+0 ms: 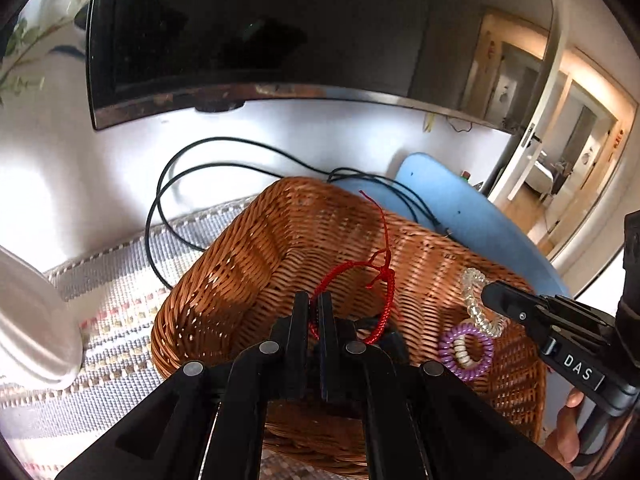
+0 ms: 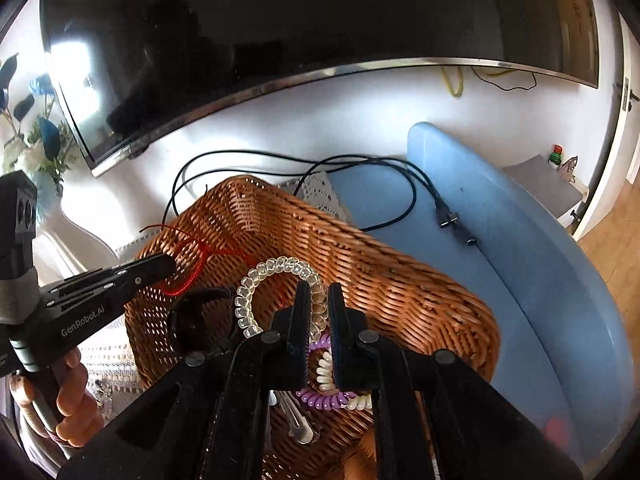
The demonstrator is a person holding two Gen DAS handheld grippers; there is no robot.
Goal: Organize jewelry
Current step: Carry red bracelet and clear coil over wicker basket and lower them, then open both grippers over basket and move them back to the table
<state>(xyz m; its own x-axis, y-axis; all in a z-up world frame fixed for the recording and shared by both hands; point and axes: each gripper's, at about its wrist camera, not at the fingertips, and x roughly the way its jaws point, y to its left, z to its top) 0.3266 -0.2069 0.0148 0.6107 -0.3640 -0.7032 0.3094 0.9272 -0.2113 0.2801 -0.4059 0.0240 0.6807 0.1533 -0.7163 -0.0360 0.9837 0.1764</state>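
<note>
Holding tight is what both tools are doing now. The left gripper (image 1: 314, 312) is pinched shut on a red string bracelet (image 1: 360, 292), and a black band (image 1: 372, 326) hangs beside it. The right gripper (image 2: 319, 316) is pinched shut on a clear coil band (image 2: 280, 280), with a purple coil band (image 2: 324, 398) and a white coil band (image 2: 326, 372) caught lower down between its fingers. All of these are held over the open basket (image 1: 248, 248), not yet laid inside.

To do this step well, it is judged that the tools should be lowered closer to the basket floor before anything is let go. That way the springy coils would not bounce out, and the red string's loose ends would not be snagged on the rim.

The bracelet is thin, knotted thread. The coil bands are shiny, bumpy plastic rings. The basket is stiff brown woven wicker with small gaps, where thin thread could be caught. It is set on a striped woven mat (image 1: 100, 280), just beside a smooth blue board (image 2: 500, 240) with black cables (image 2: 280, 158) draped on it.
</note>
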